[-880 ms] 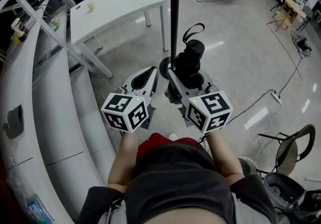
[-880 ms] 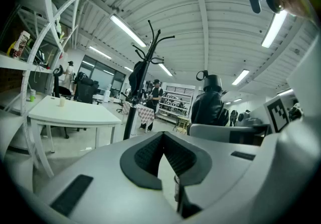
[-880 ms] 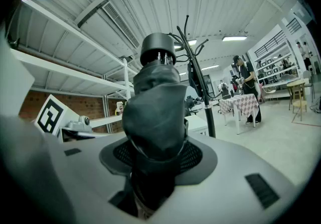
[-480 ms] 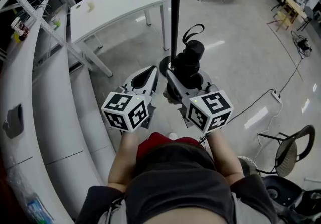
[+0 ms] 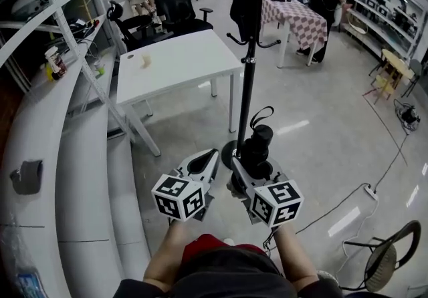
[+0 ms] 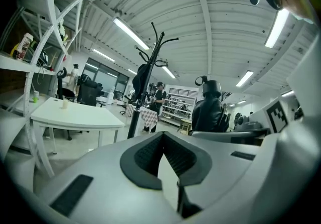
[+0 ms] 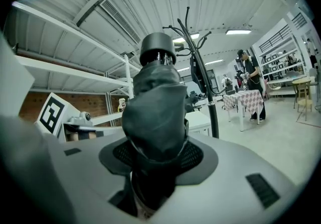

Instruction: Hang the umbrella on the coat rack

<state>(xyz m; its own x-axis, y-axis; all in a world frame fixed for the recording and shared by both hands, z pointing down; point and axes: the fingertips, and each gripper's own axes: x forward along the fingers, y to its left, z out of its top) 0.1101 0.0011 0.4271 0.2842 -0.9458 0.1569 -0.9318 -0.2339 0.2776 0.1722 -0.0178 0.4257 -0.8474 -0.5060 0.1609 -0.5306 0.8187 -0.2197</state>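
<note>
A folded black umbrella [image 5: 258,148] with a wrist loop [image 5: 262,115] stands upright in my right gripper [image 5: 250,174], which is shut on its lower part; in the right gripper view the umbrella [image 7: 154,98] fills the space between the pads. The black coat rack [image 5: 247,76] rises just beyond it, its hooks near the top of the head view, and also shows as coat rack [image 7: 204,92] and coat rack [image 6: 136,117]. My left gripper [image 5: 203,162] is beside the right one, shut with nothing in it; its pads [image 6: 173,156] meet at the tip.
A dark garment [image 5: 241,3] hangs on the rack. A white table [image 5: 174,63] stands left of the pole, curved white shelving [image 5: 67,156] along the left. Behind are office chairs [image 5: 175,1], a checkered table [image 5: 302,19] and people. A cable [image 5: 334,213] and folding chair [image 5: 384,256] lie right.
The head view has tilted up, so the rack's hooks and the back of the room now show. Both grippers sit lower in the picture, still side by side, the umbrella still held.
</note>
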